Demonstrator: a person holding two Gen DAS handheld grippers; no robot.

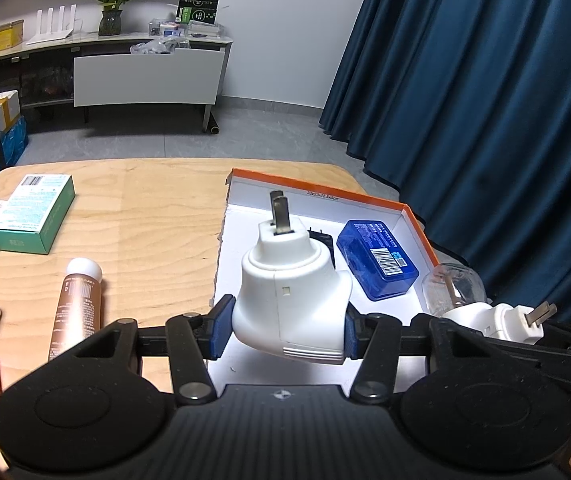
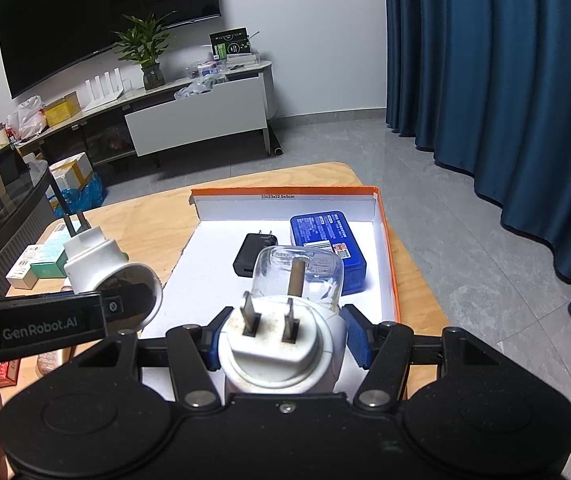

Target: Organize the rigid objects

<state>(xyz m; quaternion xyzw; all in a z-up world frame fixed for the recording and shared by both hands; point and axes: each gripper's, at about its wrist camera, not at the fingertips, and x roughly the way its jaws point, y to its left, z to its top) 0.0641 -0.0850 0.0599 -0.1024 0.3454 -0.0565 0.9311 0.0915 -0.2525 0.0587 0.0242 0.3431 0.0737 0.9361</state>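
My left tool point(image 1: 287, 330) is clamped on a white plug-in heater point(image 1: 291, 300), held over the near left part of the orange-rimmed tray point(image 1: 415, 220). My right tool point(image 2: 285, 344) grips a second heater point(image 2: 277, 354) with a clear bottle point(image 2: 299, 276), over the tray's near edge. A blue box point(image 2: 327, 248) and black charger point(image 2: 253, 254) lie inside the tray, on the bench point(image 1: 157, 208).

My left claw point(image 1: 285, 332) holds plug-in unit point(image 1: 291, 300) over near end of open box point(image 1: 417, 224) on table point(image 1: 145, 208). My right claw point(image 2: 285, 344) holds second unit point(image 2: 277, 344) just right of it. Inside box: charger point(image 2: 251, 258) left, flat case point(image 2: 329, 248) right. Left of box: cartons point(image 1: 33, 212), bottle point(image 1: 77, 304).
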